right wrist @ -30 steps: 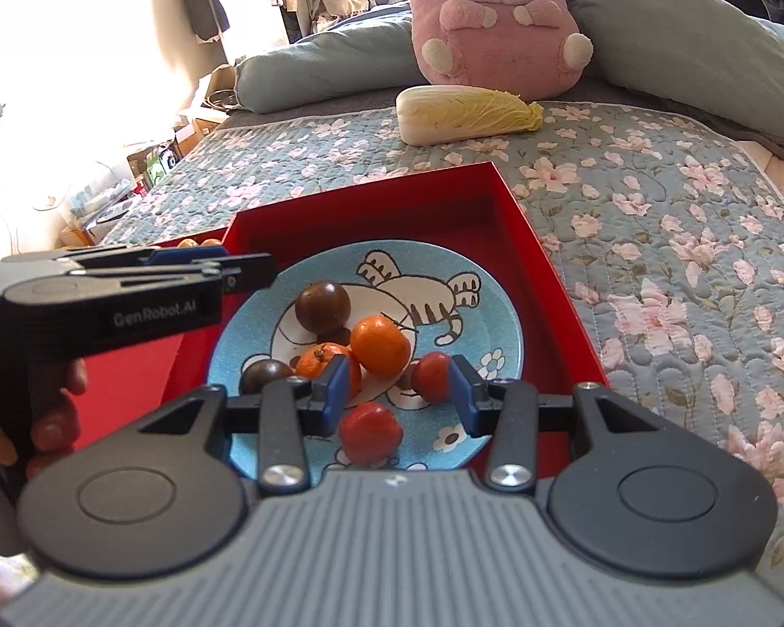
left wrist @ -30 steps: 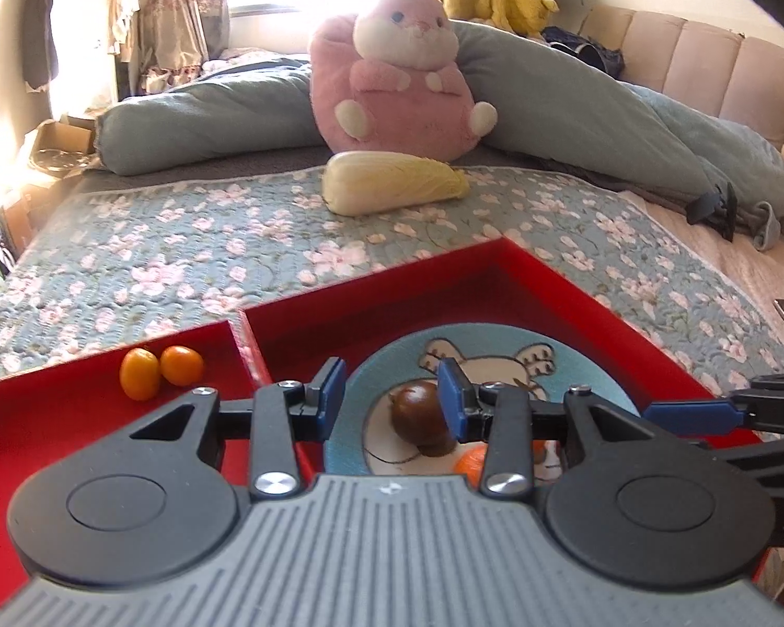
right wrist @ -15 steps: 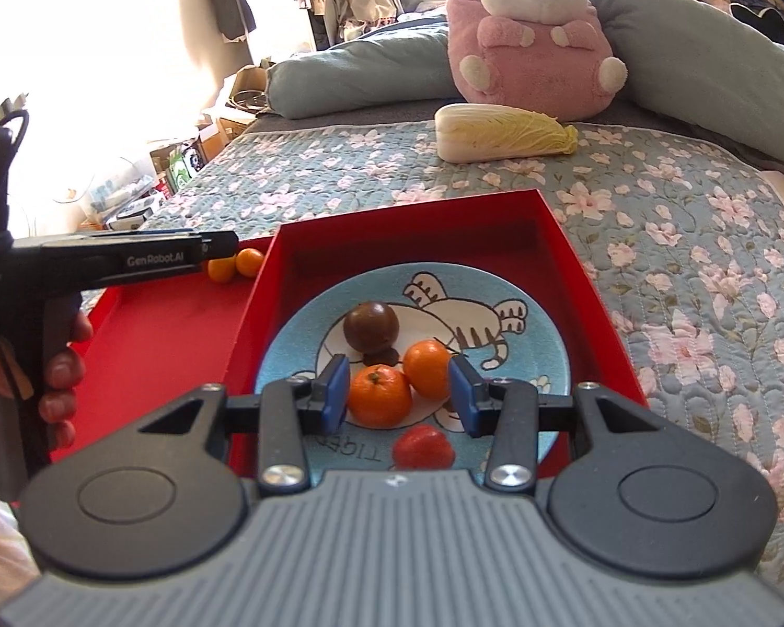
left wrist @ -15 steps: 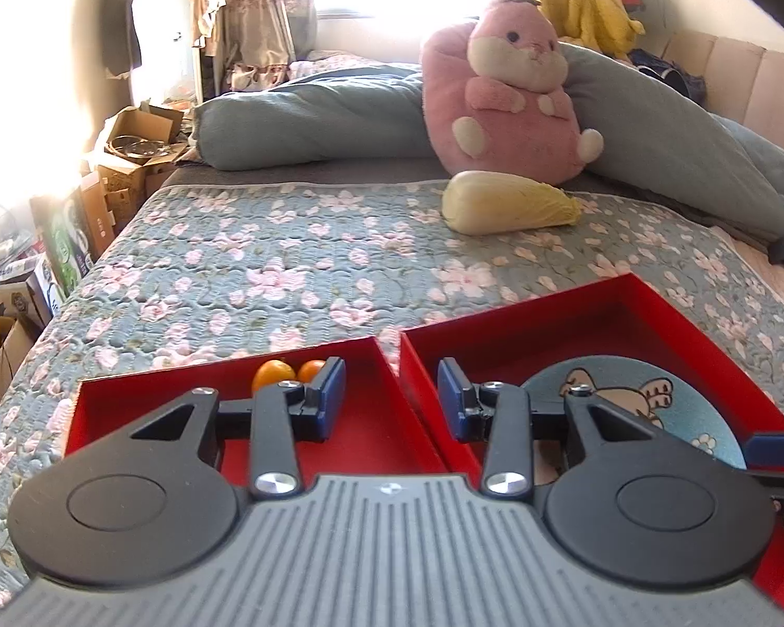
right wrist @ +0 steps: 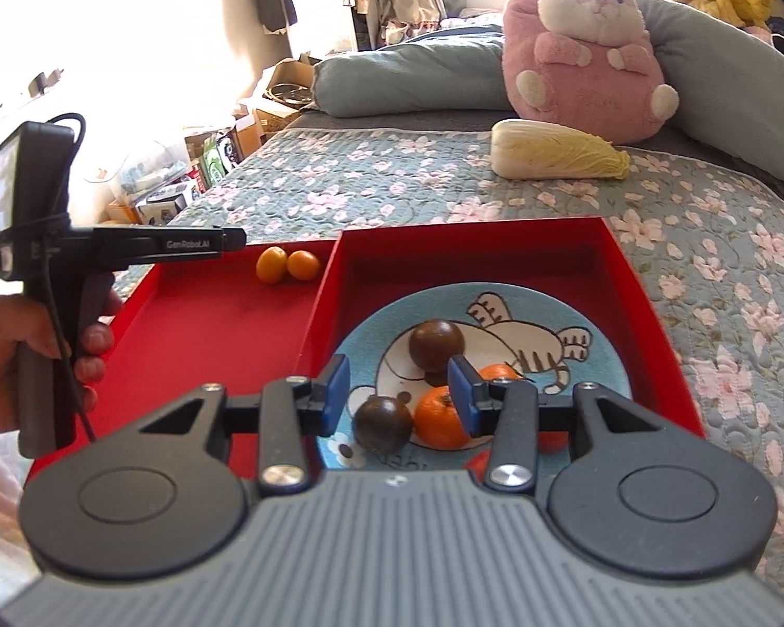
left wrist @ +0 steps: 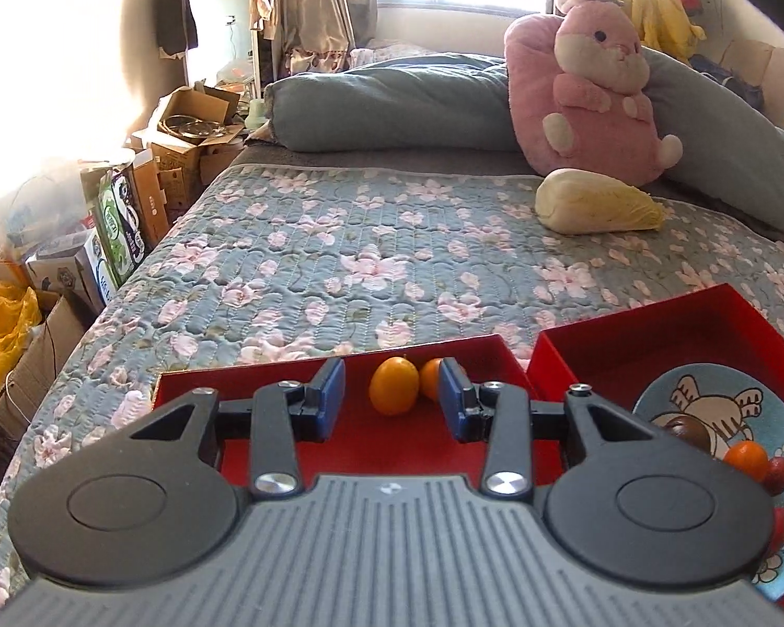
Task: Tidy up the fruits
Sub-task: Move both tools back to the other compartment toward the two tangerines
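Observation:
Two red trays lie side by side on the bed. The left tray holds two small orange kumquats, also in the left wrist view. The right tray holds a blue cat plate with two dark brown fruits, oranges and red tomatoes. My left gripper is open and empty over the left tray, just short of the kumquats. My right gripper is open and empty above the plate, over a dark fruit and an orange.
A napa cabbage and a pink plush rabbit lie at the far side of the floral quilt, before a grey-blue bolster. Cardboard boxes and clutter stand off the bed's left edge.
My left gripper has swung left from over the plate to over the left tray, facing the kumquats. My right gripper has drawn back and up a little. Both stay open.

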### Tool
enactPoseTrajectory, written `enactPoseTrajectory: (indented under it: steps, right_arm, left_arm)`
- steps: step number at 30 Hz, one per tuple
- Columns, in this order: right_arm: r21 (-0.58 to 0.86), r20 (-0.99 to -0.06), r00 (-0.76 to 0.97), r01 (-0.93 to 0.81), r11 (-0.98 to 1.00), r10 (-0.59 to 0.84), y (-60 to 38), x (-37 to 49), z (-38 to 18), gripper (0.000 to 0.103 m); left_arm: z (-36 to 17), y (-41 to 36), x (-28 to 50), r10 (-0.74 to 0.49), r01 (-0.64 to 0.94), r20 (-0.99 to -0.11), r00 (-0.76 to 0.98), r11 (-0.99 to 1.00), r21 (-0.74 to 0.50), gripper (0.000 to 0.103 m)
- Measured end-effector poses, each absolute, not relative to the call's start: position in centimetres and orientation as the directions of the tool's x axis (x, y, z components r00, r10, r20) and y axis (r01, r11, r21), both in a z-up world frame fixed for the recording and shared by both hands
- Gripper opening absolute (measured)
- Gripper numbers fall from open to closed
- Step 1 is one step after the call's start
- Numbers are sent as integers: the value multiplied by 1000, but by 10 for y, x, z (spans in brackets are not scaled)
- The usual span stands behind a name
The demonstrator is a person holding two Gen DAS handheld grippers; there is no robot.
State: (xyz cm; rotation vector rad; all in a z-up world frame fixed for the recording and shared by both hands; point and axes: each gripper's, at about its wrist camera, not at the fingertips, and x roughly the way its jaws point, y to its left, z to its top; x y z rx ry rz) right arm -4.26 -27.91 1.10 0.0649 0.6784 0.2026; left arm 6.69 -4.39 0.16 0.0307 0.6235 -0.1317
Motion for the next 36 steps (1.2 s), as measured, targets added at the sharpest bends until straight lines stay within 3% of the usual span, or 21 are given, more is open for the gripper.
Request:
enactPoseTrajectory:
  steps: [11, 17, 24, 33, 36]
  right_arm:
    - [88, -615, 742, -272, 958, 267, -232, -5, 13, 44]
    - [50, -632, 717, -341, 939, 294, -204, 23, 6, 44]
    - [-28, -657, 676, -464, 886, 333, -169, 67, -7, 43]
    - [-119, -729, 638, -476, 871, 249, -145, 122, -34, 43]
    - [-146, -748, 624, -489, 860, 227, -139, 132, -43, 37]
  left_arm:
    - [-28, -11, 95, -79, 16, -643, 762, 995, -104, 45]
    - [-32, -19, 104, -119, 54, -632, 766, 991, -120, 45]
    - [-38, 0, 115, -37, -70, -657, 753, 988, -136, 45]
    - [-40, 3, 119, -56, -67, -662, 747, 985, -159, 45]
    - [-43, 5, 120, -52, -77, -672, 739, 984, -161, 45]
